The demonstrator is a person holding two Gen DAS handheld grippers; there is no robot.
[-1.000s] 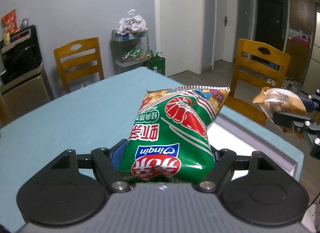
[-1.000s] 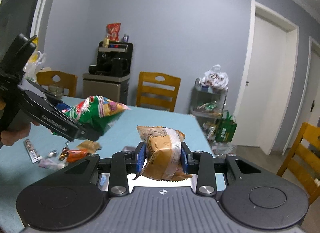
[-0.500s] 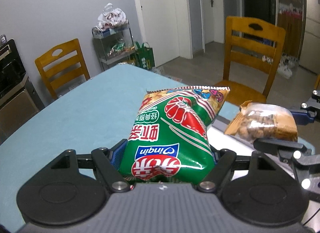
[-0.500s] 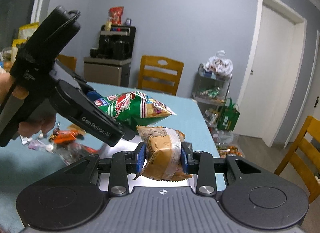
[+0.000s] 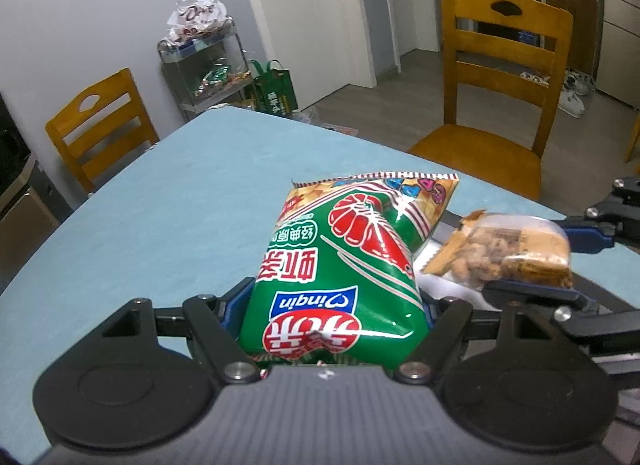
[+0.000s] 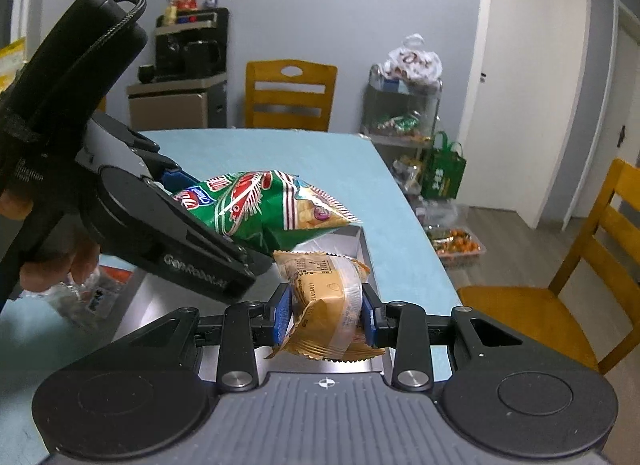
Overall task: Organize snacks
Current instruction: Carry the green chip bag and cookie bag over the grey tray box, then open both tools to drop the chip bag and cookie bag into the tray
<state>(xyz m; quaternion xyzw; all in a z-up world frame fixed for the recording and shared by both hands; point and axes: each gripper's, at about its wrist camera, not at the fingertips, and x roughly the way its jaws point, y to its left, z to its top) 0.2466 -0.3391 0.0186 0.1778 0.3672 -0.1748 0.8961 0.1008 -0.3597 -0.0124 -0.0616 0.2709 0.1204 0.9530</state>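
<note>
My left gripper [image 5: 336, 305] is shut on a green shrimp-chip bag [image 5: 340, 273], which sticks out forward over the light blue table [image 5: 160, 225]. In the right wrist view that left gripper [image 6: 224, 261], held by a hand, hangs over a shallow grey-white box [image 6: 362, 249], the green bag [image 6: 256, 205] pointing right. My right gripper [image 6: 326, 313] is shut on a tan snack packet [image 6: 328, 297], its blue pads [image 6: 282, 313] pressing both sides. The packet hovers over the box's near end. In the left wrist view the tan packet [image 5: 508, 257] sits just right of the green bag.
Loose wrapped snacks [image 6: 92, 297] lie on the table left of the box. Wooden chairs [image 5: 504, 77] stand around the table. A metal rack [image 6: 404, 105] with snack bags, a green bag [image 6: 442, 173] and a clear tub [image 6: 456, 245] stand on the floor beyond.
Both grippers came lower and closer together over the box. The left one swung right with the green bag, which now overlaps the tan packet's far end. Both grips held.
</note>
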